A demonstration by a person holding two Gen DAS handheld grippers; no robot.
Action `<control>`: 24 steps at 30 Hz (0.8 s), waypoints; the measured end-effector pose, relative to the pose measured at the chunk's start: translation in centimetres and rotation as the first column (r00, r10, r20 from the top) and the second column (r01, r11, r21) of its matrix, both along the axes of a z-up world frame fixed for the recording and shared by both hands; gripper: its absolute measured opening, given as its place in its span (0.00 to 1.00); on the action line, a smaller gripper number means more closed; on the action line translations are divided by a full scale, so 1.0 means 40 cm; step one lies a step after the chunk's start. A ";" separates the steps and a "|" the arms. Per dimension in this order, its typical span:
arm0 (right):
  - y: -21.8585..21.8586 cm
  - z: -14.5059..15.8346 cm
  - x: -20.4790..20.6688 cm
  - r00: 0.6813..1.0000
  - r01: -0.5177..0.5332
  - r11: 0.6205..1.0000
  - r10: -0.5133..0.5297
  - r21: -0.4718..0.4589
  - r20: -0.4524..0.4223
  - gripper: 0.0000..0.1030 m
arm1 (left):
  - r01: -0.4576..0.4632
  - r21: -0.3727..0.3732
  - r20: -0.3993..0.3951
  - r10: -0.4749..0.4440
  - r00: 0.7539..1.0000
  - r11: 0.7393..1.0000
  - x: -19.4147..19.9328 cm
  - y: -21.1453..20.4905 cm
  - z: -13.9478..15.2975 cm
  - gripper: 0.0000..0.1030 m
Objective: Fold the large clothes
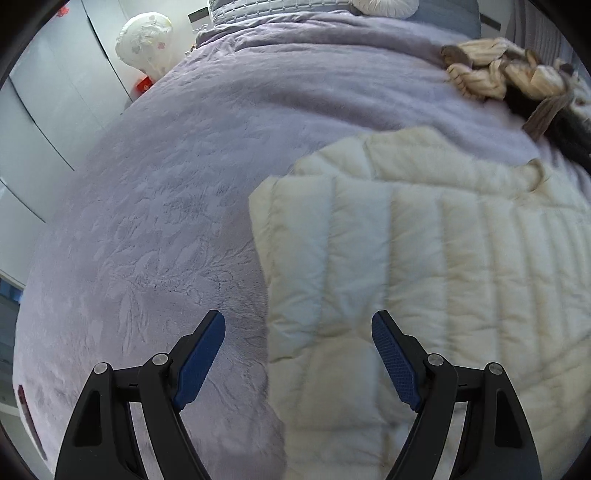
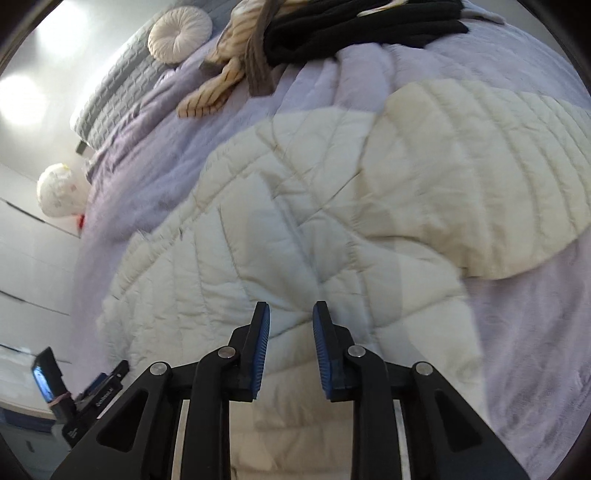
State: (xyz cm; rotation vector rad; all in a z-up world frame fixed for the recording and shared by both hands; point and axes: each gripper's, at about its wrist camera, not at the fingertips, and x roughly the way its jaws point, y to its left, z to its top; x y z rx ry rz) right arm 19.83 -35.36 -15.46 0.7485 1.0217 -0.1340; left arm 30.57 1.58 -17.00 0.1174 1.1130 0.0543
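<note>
A cream quilted puffer jacket (image 1: pixel 424 258) lies flat on a lavender bed cover (image 1: pixel 166 184). In the left wrist view its left edge runs between my fingers. My left gripper (image 1: pixel 298 325) is wide open above that edge and holds nothing. In the right wrist view the jacket (image 2: pixel 295 206) fills the middle, with a sleeve or flap (image 2: pixel 480 170) folded across at the right. My right gripper (image 2: pixel 291 314) hovers over the jacket, its jaws partly open with a narrow gap, empty.
A pile of striped beige, brown and black clothes (image 1: pixel 509 81) lies at the far side of the bed (image 2: pixel 332 29). A round cream cushion (image 2: pixel 181 33) sits near the grey headboard quilt. A white lamp (image 1: pixel 144 40) and wardrobe doors stand to the left.
</note>
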 end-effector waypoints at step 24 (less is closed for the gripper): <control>-0.411 -0.016 -0.378 0.940 0.338 0.923 -0.341 0.183 -0.011 0.95 | 0.346 -0.184 -0.161 -0.376 0.912 0.920 -0.269 -0.549 0.061 0.80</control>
